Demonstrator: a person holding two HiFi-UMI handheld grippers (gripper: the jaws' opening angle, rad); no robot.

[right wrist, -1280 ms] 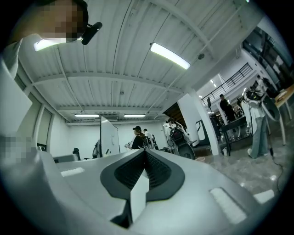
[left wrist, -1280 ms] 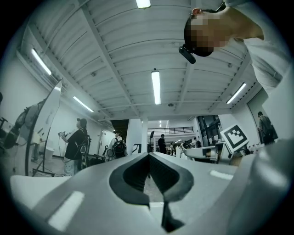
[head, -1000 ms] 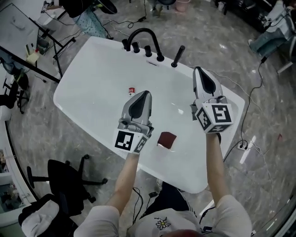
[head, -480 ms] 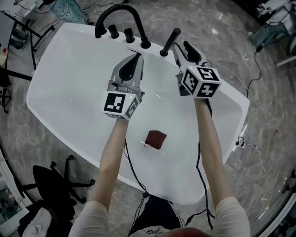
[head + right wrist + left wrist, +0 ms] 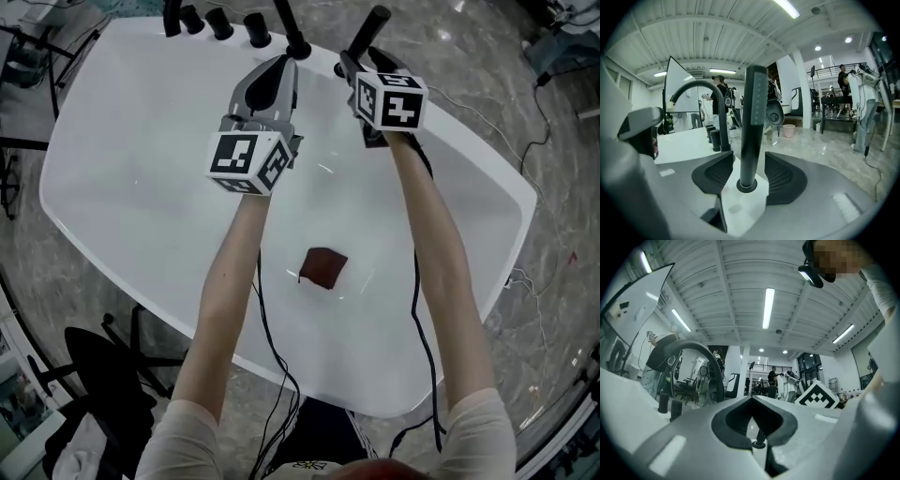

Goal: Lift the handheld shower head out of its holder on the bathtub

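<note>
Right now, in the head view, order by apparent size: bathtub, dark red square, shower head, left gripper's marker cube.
1. bathtub
2. marker cube, nearer the camera
3. dark red square
4. shower head, partly hidden

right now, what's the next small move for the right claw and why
Probably shut the right claw on the shower head: it stands upright in its holder between the open jaws, with a gap on each side, so nothing grips it yet for the lift.

Grey marbled floor [image 5: 553,169], black office chair [image 5: 103,366], ribbed white ceiling [image 5: 740,287], strip lights [image 5: 768,308]
</note>
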